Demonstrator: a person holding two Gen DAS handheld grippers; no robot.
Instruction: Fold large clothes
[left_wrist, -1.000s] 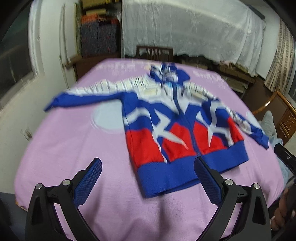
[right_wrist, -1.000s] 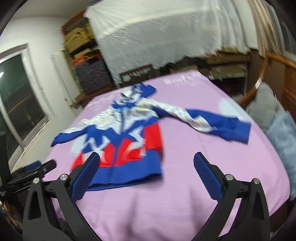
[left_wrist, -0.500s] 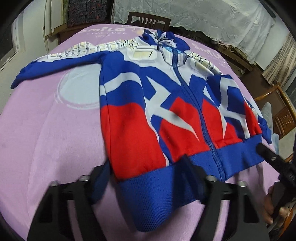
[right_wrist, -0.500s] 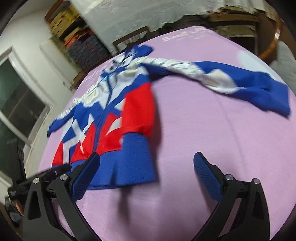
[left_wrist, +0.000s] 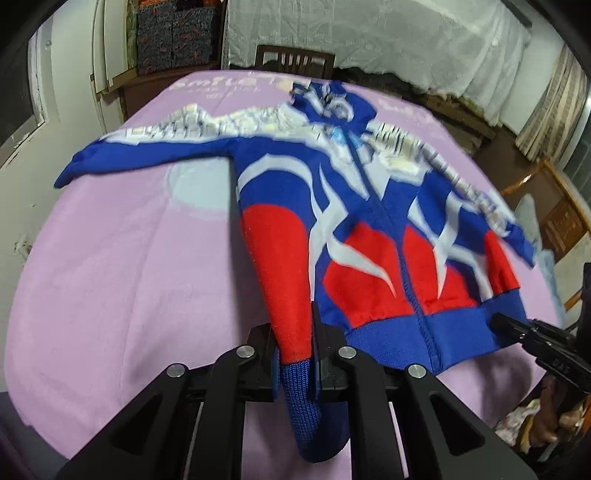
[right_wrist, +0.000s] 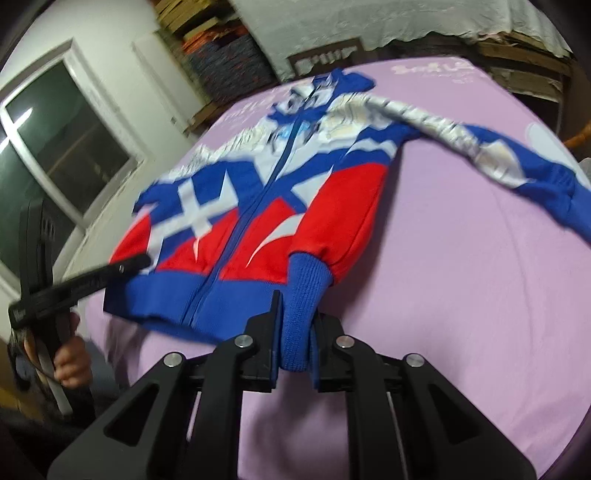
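**Kid:** Where is the jacket (left_wrist: 369, 236)?

**Helper:** It lies front side up on the purple blanket (left_wrist: 122, 280), with its hood toward the far edge and its blue bottom band at the near edge. One sleeve (left_wrist: 147, 155) stretches out toward the left edge, and the other sleeve (right_wrist: 517, 166) reaches toward the right edge.

**Kid:** What are the tongs doing?

**Helper:** The left gripper (left_wrist: 293, 354) has just squeezed closed, and it pinches the near left corner of the jacket, red cloth and blue band together. The right gripper (right_wrist: 295, 332) has just squeezed closed too, and it pinches the blue band at the near right corner.

**Kid:** Is the cloth flat there?

**Helper:** No, both corners are bunched up between the fingers.
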